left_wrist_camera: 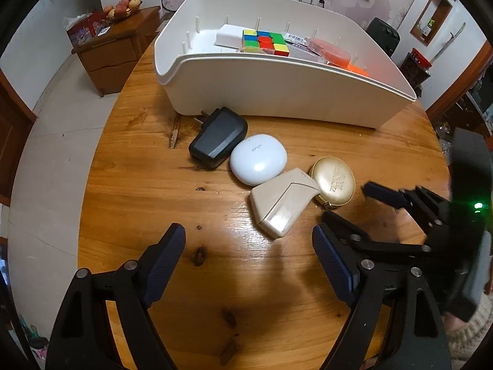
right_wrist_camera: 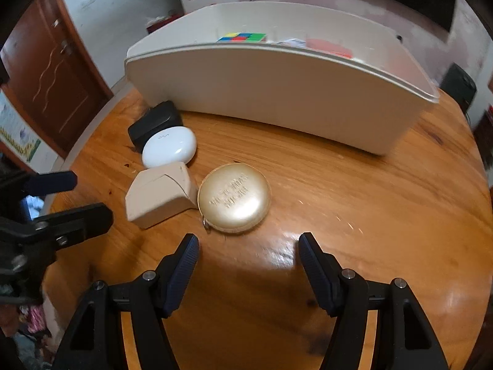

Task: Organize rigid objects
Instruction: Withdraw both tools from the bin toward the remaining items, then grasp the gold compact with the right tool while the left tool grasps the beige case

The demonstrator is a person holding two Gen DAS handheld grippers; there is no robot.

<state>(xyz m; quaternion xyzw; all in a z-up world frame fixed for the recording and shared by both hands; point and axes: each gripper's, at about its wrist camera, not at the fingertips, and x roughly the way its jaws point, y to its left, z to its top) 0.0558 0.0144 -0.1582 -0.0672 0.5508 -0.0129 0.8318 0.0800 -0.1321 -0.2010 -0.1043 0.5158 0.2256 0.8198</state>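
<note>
A round wooden bench [left_wrist_camera: 129,203] carries a white plastic bin [left_wrist_camera: 277,92] at its far side. Inside the bin, a colourful puzzle cube [left_wrist_camera: 265,42], a white box [left_wrist_camera: 228,35] and an orange round item [left_wrist_camera: 331,50] are seen. In front of the bin, four things are lined up in a touching row: a black plug adapter [left_wrist_camera: 217,137], a white earbud case [left_wrist_camera: 258,159], a beige wedge-shaped case [left_wrist_camera: 285,202] and a gold round tin [right_wrist_camera: 234,198]. The left tongs [left_wrist_camera: 249,259] are held open above bare wood just short of the beige case, with nothing between the pads. The right tongs [right_wrist_camera: 248,254] are likewise held open and empty, just short of the gold tin.
</note>
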